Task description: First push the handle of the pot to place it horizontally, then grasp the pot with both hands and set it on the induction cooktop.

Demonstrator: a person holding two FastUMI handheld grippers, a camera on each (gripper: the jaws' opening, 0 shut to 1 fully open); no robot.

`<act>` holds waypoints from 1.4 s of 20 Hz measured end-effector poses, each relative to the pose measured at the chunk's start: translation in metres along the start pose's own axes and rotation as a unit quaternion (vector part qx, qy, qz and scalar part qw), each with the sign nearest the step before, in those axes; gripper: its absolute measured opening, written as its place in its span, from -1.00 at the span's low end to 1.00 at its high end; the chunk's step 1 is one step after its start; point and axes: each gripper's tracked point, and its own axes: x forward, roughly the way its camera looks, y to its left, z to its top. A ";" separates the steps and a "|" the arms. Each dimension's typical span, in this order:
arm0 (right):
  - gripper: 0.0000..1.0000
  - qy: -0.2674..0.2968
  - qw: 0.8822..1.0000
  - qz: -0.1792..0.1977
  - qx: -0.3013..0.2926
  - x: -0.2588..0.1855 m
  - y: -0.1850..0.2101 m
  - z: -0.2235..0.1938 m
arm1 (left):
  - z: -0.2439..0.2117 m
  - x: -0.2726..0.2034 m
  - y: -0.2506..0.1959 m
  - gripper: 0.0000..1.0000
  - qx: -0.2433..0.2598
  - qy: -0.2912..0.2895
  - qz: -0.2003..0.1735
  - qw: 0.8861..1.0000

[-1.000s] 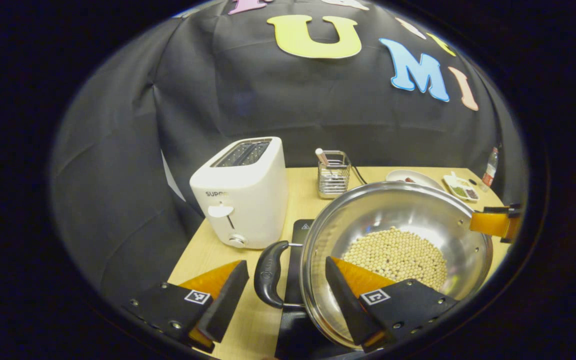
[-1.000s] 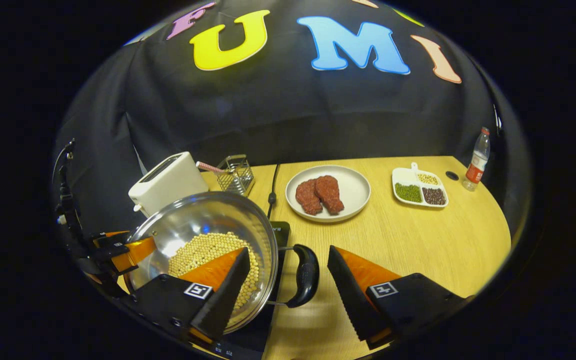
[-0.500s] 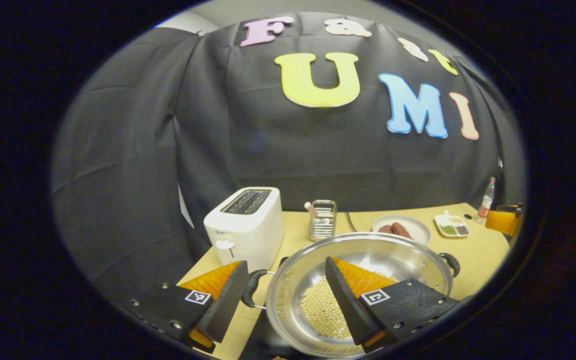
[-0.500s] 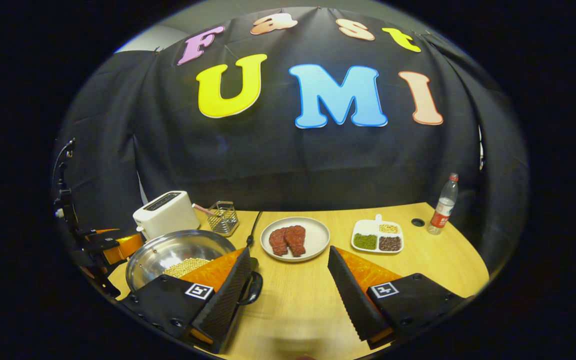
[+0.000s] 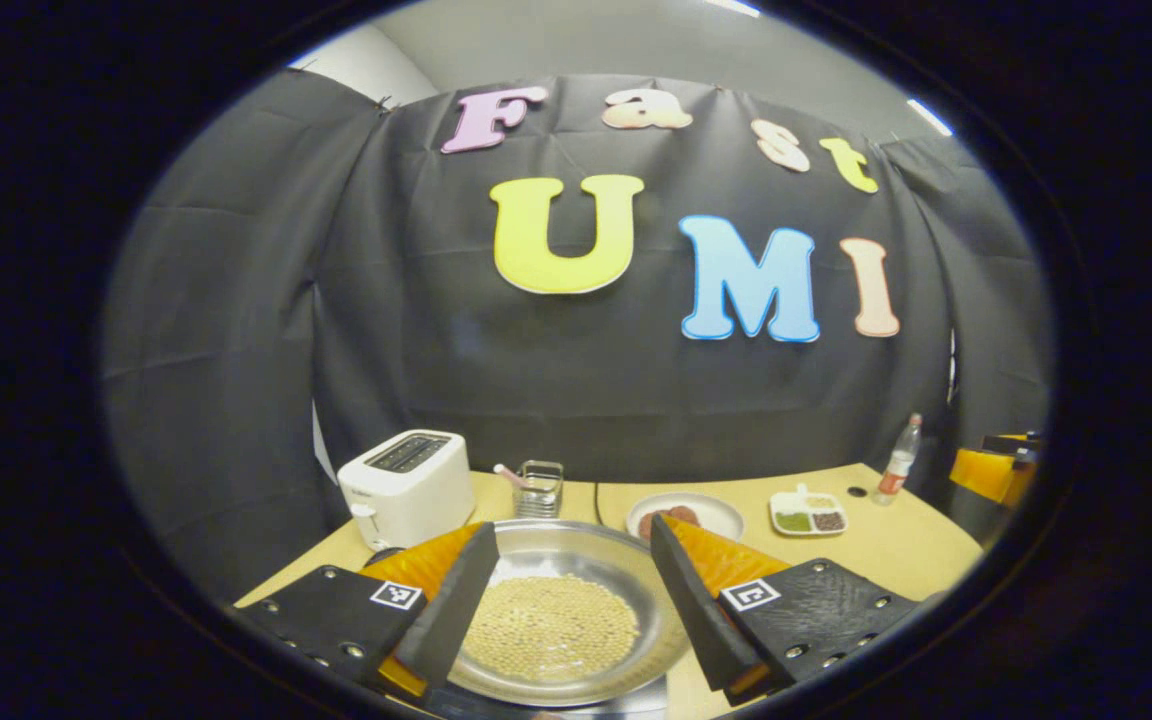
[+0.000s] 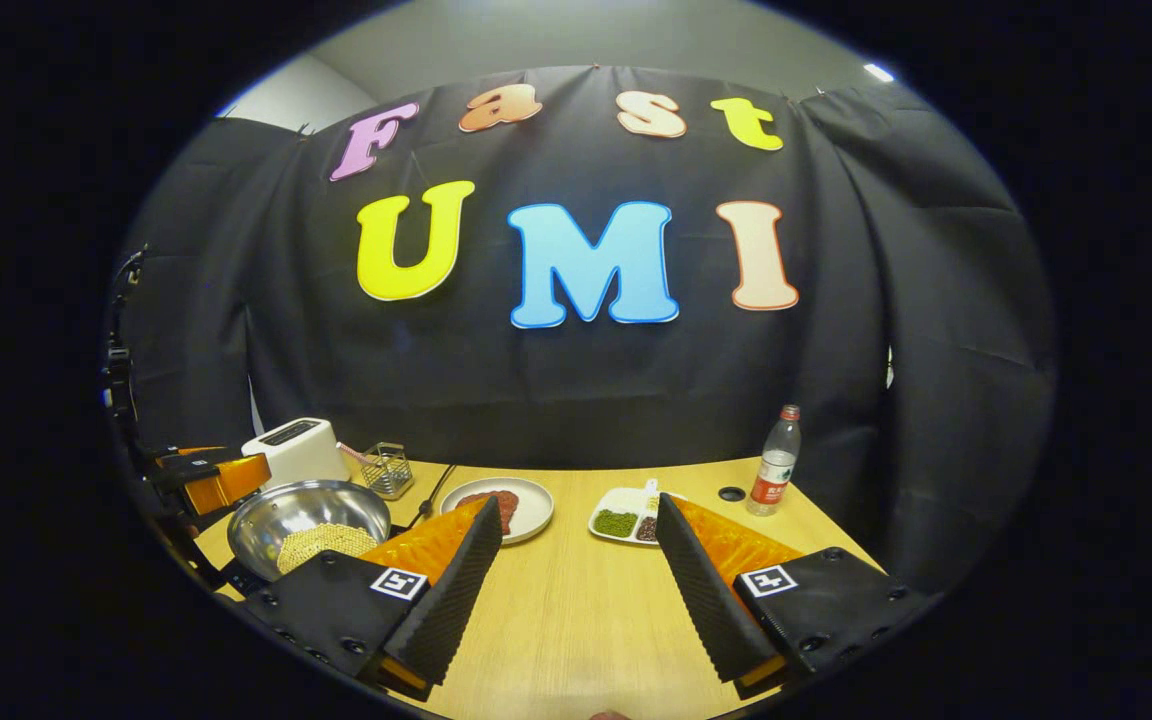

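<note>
A round stainless-steel pot [image 5: 576, 620] of pale beans sits on the wooden table [image 6: 586, 620], seen through the left gripper [image 5: 568, 590], whose fingers are spread wide with nothing in them. The right gripper [image 6: 576, 590], equally spread and bare, hovers above open tabletop with the pot [image 6: 308, 522] off to its left. The induction cooktop and pot handles cannot be made out, so its heading is unclear. One white toaster [image 5: 406, 488], one wire caddy [image 5: 538, 488], one meat plate [image 6: 501, 505], one divided dish [image 6: 624, 516], one bottle [image 6: 774, 472].
</note>
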 end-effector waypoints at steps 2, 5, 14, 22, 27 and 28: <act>0.95 -0.010 1.000 -0.006 0.003 -0.013 -0.018 0.006 | 0.012 -0.015 -0.024 0.84 0.006 -0.013 -0.012 1.000; 0.95 -0.027 1.000 -0.015 0.000 -0.037 -0.043 0.015 | 0.031 -0.041 -0.055 0.79 0.012 -0.032 -0.019 0.999; 0.95 -0.081 0.997 -0.019 0.000 -0.119 -0.100 0.033 | 0.070 -0.145 -0.102 0.77 0.026 -0.087 0.002 0.996; 0.95 -0.092 0.995 -0.033 -0.012 -0.179 -0.118 0.021 | 0.074 -0.221 -0.105 0.79 0.033 -0.113 0.015 0.993; 0.95 -0.103 0.994 -0.041 -0.014 -0.210 -0.114 0.022 | 0.064 -0.250 -0.093 0.79 0.034 -0.110 0.013 0.993; 0.95 -0.107 0.993 -0.041 -0.016 -0.217 -0.112 0.023 | 0.066 -0.257 -0.088 0.79 0.035 -0.111 0.013 0.993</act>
